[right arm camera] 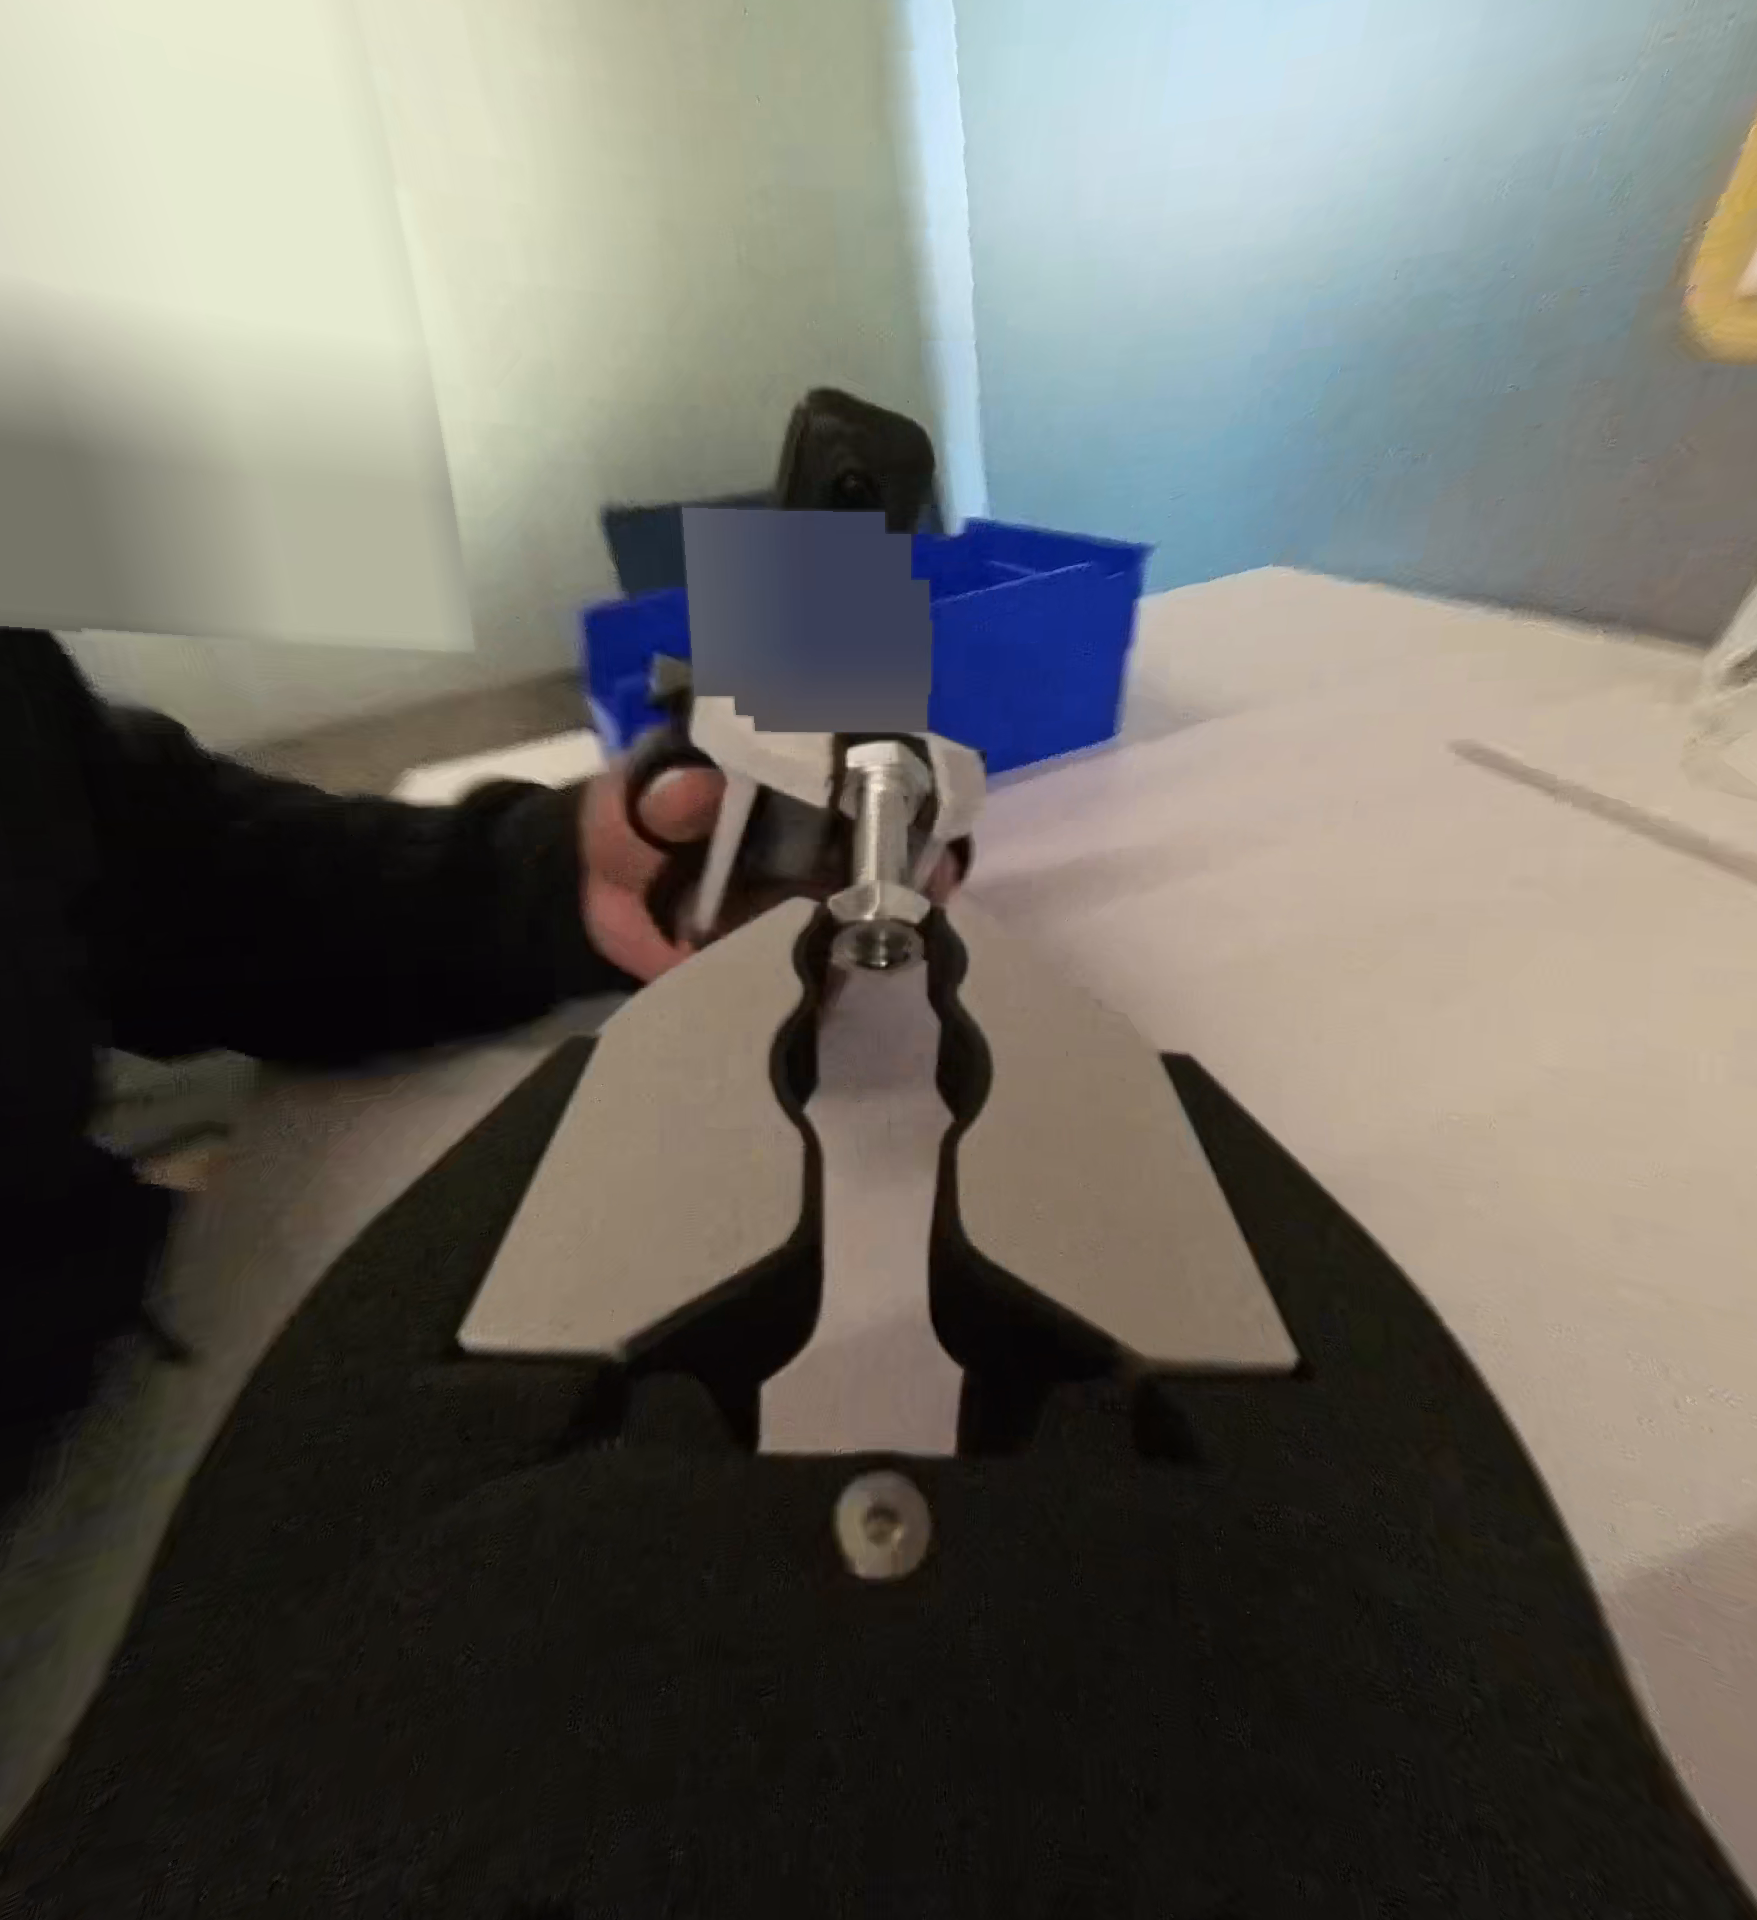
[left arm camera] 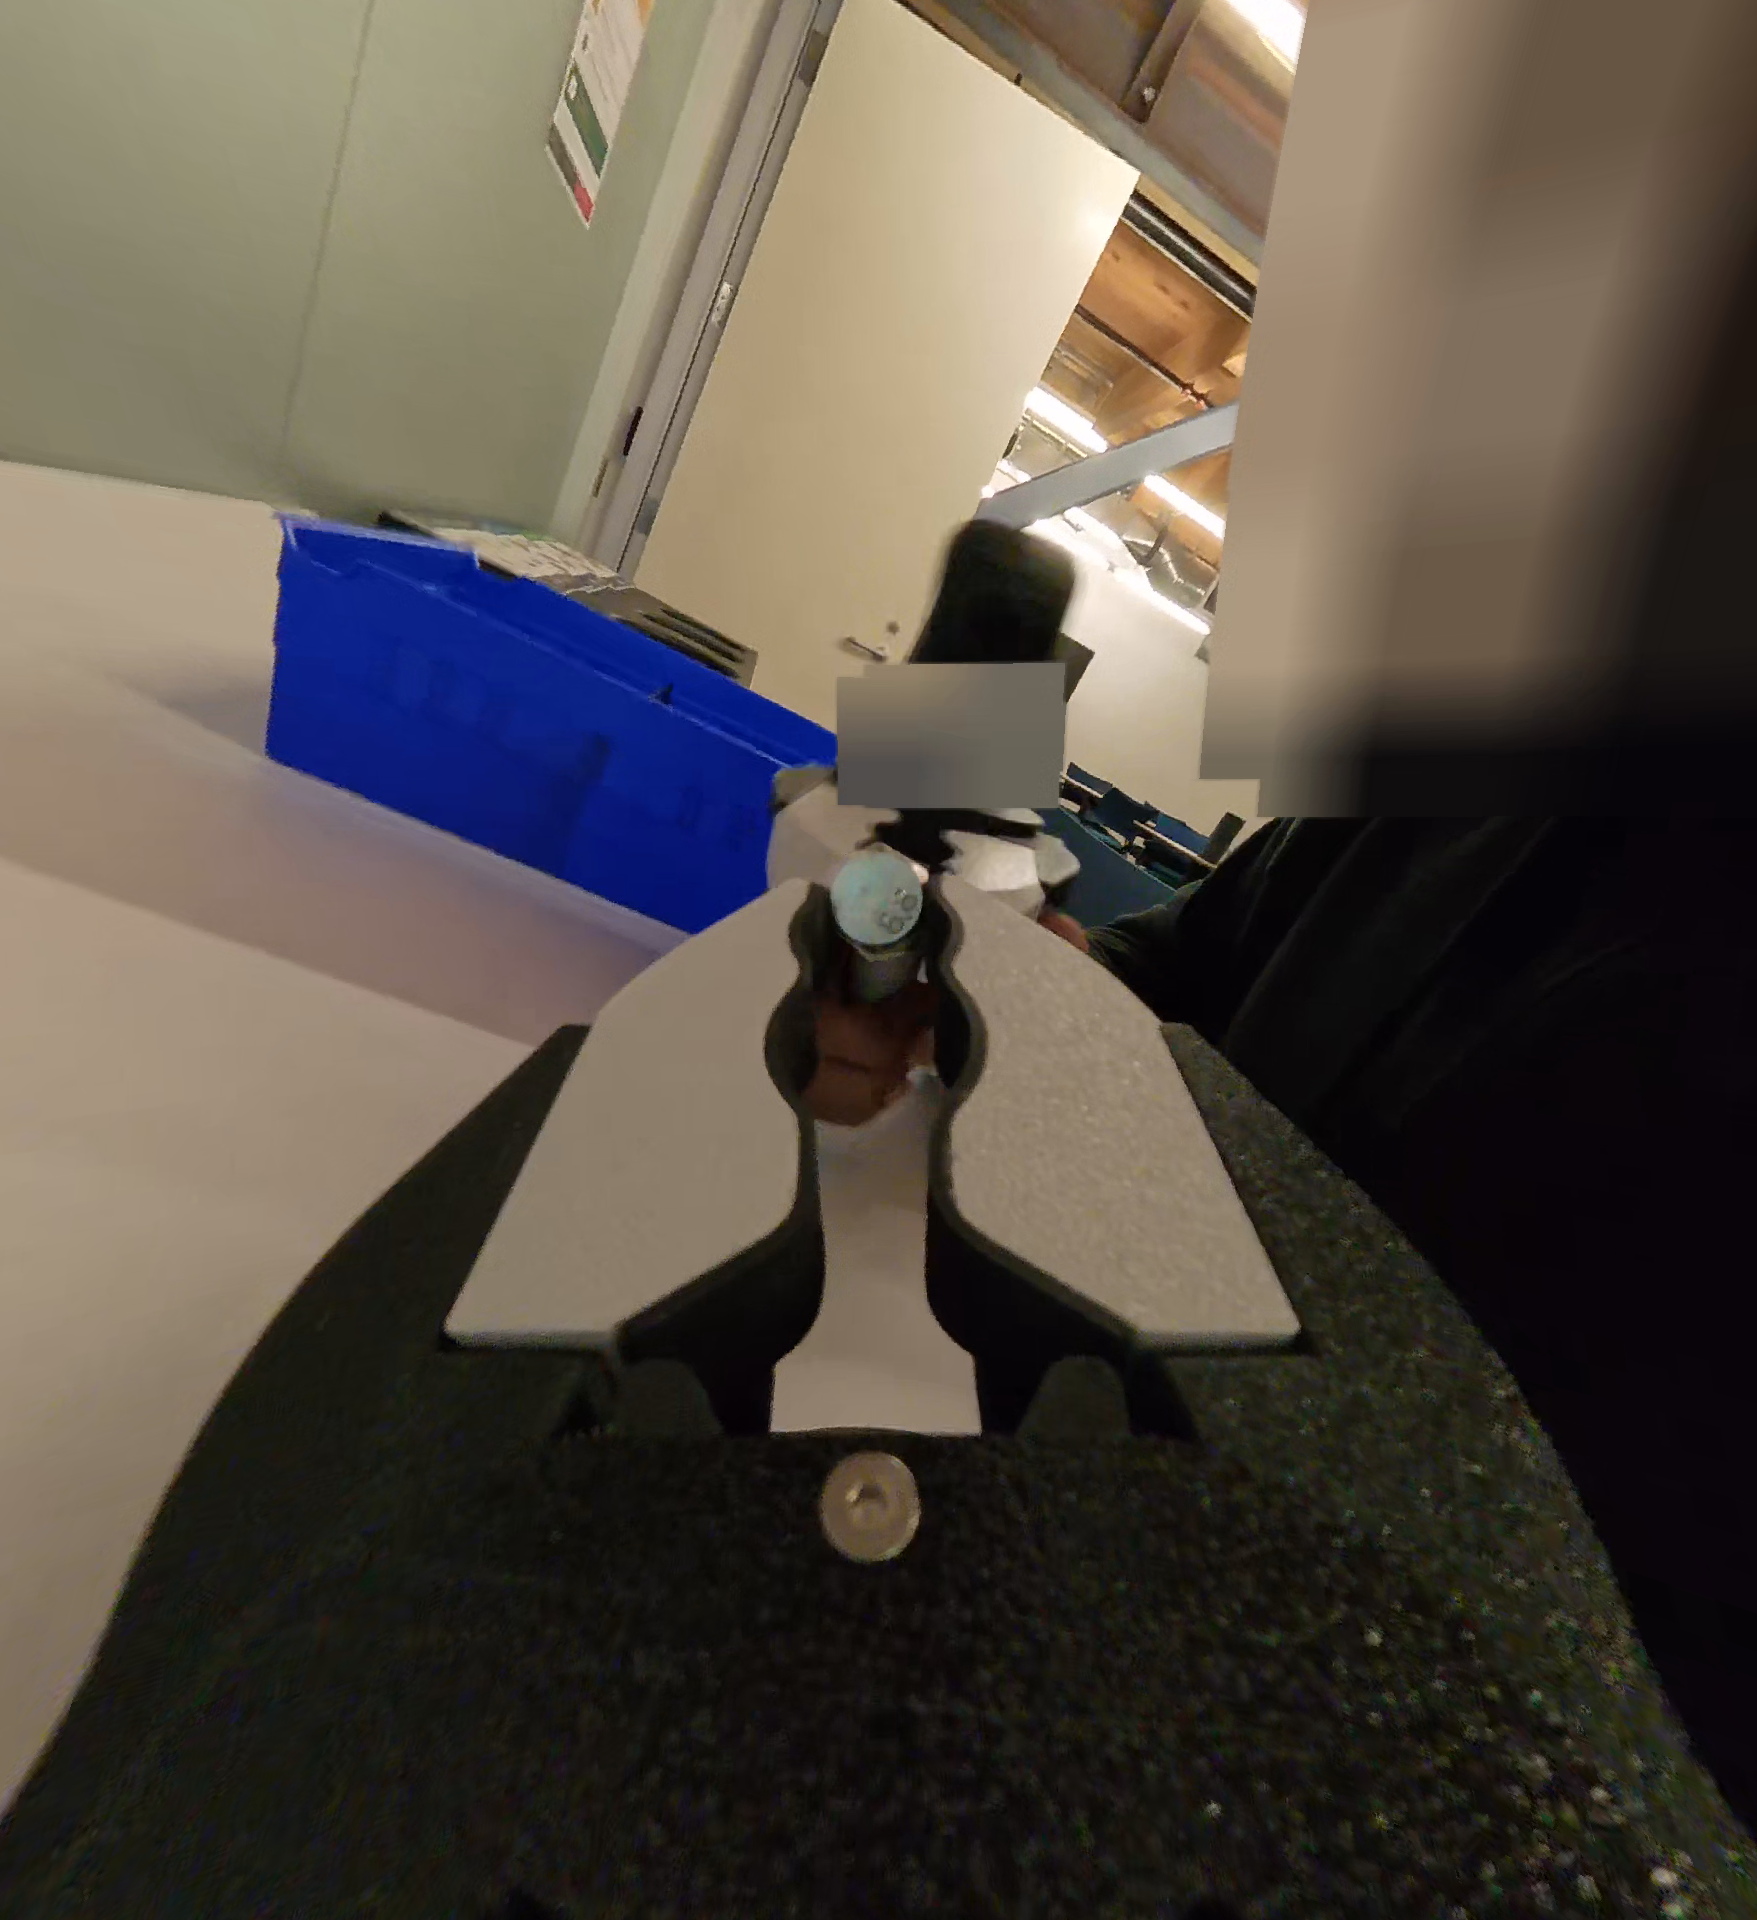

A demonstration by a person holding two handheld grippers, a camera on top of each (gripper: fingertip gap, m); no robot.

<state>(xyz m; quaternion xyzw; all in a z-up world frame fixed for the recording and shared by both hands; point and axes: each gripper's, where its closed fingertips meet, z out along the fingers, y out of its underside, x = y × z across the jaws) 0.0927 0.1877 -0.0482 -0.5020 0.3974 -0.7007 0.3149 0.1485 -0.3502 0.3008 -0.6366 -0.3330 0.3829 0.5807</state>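
Two grippers meet tip to tip over our pale matte table [right arm camera: 1373, 935], sharing one silvery steel bolt [right arm camera: 879, 831]. Our left gripper [left arm camera: 876, 925] has its grey, grainy fingers [left arm camera: 1040, 997] clamped on the hexagonal head, its flat round face turned toward us. Our right gripper [right arm camera: 876, 940] is closed on a hex nut [right arm camera: 874, 902] at the smooth shank's far end, with a glossy blue plastic bin [right arm camera: 1030, 644] behind.

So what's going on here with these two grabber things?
A person holds a two-finger gripper in each hand above a white table. The left gripper clamps the head of a silver bolt. The right gripper grips a hex nut at the bolt's other end. A blue bin sits behind.
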